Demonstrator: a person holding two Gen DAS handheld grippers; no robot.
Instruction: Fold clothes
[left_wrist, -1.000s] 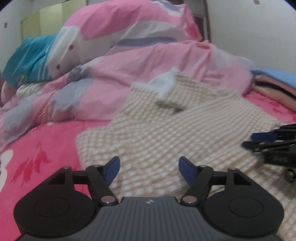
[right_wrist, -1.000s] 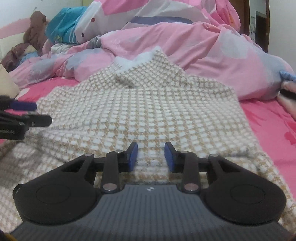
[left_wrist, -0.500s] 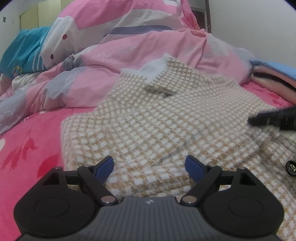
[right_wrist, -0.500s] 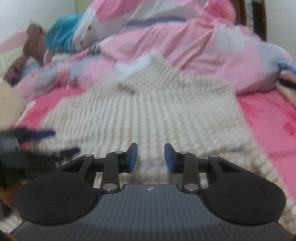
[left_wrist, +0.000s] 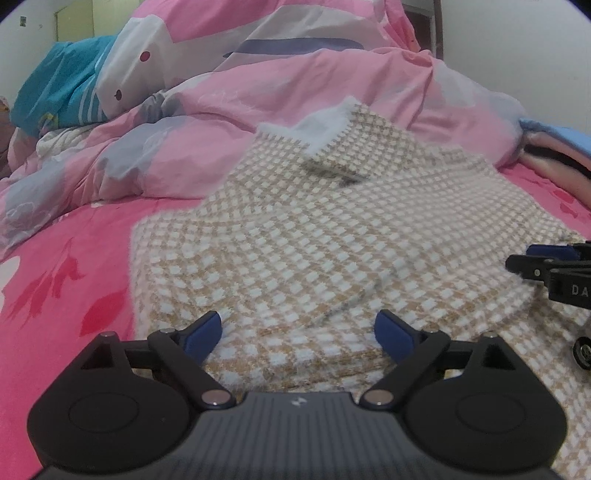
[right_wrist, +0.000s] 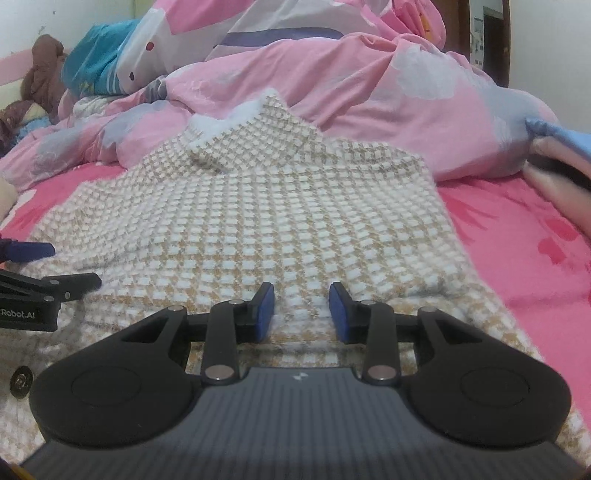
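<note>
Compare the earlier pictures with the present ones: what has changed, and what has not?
The left hand-held gripper has spread its jaws wider and is opening further, with nothing pinched between them. The right hand-held gripper keeps the same narrow gap. The checked garment lies spread on the pink bed sheet as before.

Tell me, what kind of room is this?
Most likely a bedroom: a checked garment lies spread on a pink bedsheet, with a rumpled pink duvet heaped behind it.

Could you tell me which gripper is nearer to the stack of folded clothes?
Right. The folded clothes lie off the right gripper's far side; the left gripper sits across the checked top.
</note>
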